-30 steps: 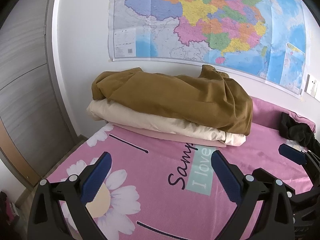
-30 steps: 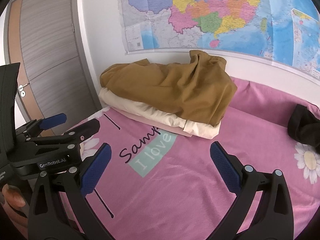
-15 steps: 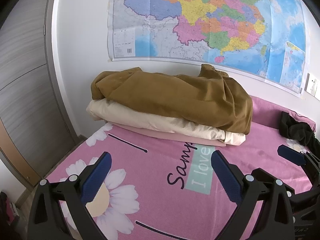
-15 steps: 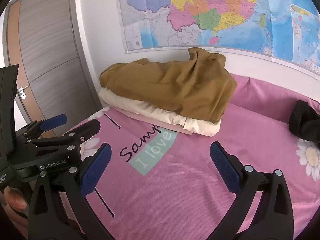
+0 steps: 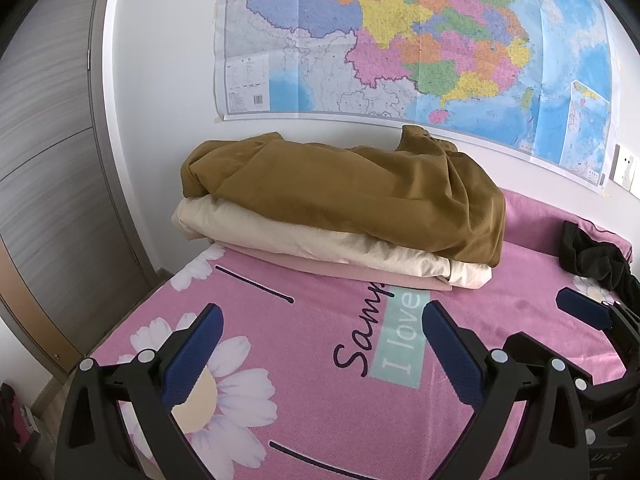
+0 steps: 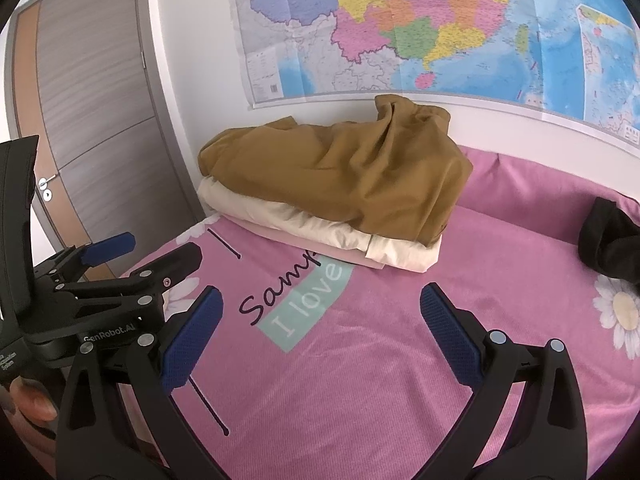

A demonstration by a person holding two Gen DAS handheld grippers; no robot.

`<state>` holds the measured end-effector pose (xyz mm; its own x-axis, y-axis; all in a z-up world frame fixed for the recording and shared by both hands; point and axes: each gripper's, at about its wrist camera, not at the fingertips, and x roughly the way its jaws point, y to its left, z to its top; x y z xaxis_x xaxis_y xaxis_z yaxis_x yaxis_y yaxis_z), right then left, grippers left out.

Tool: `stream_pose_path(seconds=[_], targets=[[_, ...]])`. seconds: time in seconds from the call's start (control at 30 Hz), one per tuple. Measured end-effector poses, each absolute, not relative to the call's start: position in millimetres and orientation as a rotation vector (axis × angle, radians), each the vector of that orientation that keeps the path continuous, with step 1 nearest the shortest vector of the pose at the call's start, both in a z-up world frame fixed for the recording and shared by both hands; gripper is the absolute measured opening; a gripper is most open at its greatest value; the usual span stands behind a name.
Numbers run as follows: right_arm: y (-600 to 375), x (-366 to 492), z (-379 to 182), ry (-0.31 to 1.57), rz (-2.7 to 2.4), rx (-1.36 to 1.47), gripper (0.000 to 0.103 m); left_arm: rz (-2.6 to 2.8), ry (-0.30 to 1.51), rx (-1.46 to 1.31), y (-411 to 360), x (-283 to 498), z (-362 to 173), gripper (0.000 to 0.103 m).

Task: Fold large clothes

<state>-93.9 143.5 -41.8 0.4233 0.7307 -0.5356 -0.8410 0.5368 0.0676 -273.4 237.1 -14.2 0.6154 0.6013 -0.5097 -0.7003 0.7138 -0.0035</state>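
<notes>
While both grippers hover spread wide and empty, risk dragging the whole stack ahead if grabbing the crumpled mustard-brown garment [image 5: 352,192] carelessly.

A large coloured wall map [image 5: 420,40] fills the wall from twelve to two o'clock. A grey wood-grain door [image 6: 92,120] with a metal handle [image 6: 46,180] stands at nine to ten o'clock. At three o'clock a white wall socket [image 5: 624,166] sits beside the map's lower corner.
</notes>
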Motion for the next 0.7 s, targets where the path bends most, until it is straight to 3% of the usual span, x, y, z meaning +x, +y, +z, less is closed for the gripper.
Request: stream_pose_path(seconds=[0.7], targets=[[143.0,-92.9,-41.9,0.556,0.996,-0.222,0.097,0.753,0.515,-0.214,240.4,-271.4,-16.6,0.097]])
